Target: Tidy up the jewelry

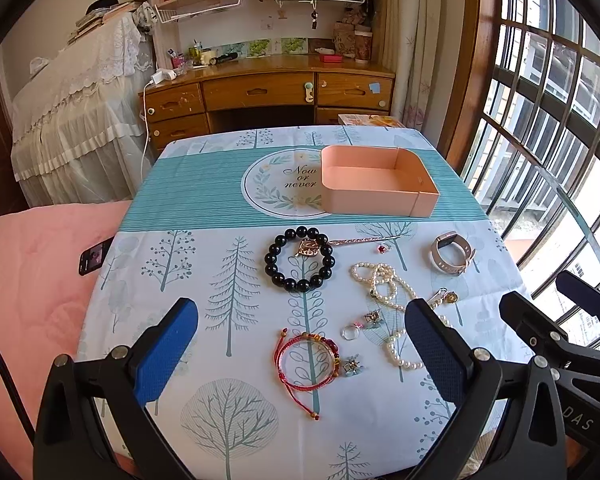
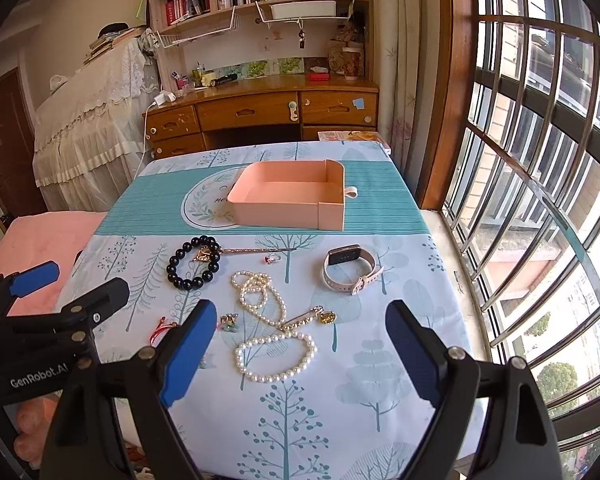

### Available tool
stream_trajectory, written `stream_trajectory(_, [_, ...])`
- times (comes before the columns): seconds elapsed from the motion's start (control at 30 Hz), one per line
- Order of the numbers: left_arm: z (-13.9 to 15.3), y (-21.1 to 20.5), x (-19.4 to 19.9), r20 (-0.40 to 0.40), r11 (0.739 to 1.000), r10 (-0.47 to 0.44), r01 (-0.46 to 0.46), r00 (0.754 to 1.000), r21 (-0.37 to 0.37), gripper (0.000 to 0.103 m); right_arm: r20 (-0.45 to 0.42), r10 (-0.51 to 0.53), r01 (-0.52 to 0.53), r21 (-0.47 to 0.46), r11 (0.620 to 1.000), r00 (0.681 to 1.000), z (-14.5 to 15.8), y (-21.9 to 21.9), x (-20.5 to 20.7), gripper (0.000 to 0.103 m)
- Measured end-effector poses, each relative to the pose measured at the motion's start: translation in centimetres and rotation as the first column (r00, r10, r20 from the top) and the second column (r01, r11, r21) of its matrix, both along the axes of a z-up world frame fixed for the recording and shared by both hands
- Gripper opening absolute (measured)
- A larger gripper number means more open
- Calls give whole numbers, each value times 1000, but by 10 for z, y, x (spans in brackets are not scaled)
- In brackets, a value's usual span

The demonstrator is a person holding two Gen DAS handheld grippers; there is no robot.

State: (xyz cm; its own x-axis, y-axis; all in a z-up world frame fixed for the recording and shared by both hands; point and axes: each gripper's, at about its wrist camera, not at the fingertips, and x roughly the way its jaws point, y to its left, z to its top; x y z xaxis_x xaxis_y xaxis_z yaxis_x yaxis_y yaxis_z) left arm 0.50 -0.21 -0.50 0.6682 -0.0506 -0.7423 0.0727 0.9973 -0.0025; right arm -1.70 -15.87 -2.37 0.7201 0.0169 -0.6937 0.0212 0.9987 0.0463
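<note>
An empty pink box (image 1: 376, 186) (image 2: 288, 196) stands at the table's far middle. In front of it lie a black bead bracelet (image 1: 299, 259) (image 2: 194, 262), a gold hairpin (image 1: 364, 240), a red-stone ring (image 1: 383, 247), a pale watch (image 1: 452, 254) (image 2: 350, 268), a pearl necklace (image 1: 392, 292) (image 2: 274, 336), a gold brooch (image 2: 312, 318), a red cord bracelet (image 1: 304, 354), a silver ring (image 1: 350, 333) and small earrings (image 1: 352, 366). My left gripper (image 1: 302, 334) is open above the red bracelet. My right gripper (image 2: 302, 332) is open above the pearls.
The table wears a tree-print cloth (image 1: 228, 280). A pink bed (image 1: 32, 280) with a phone (image 1: 94, 257) lies left. A barred window (image 2: 540, 200) is right. A wooden desk (image 1: 268, 92) and bookshelves stand behind.
</note>
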Motion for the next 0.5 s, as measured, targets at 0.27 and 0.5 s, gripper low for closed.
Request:
stream_trajectory(0.27, [0,0,0,-2,1000,-1,1,1000,0,102,2,-4,4,-7,1000,1000,0,-1,-1,87])
stream_trajectory(0.5, [-2,-3,-1,-3,1000,-4,4,1000,4,102,-1,-6,6,-9,1000,1000,0,-1,-1,87])
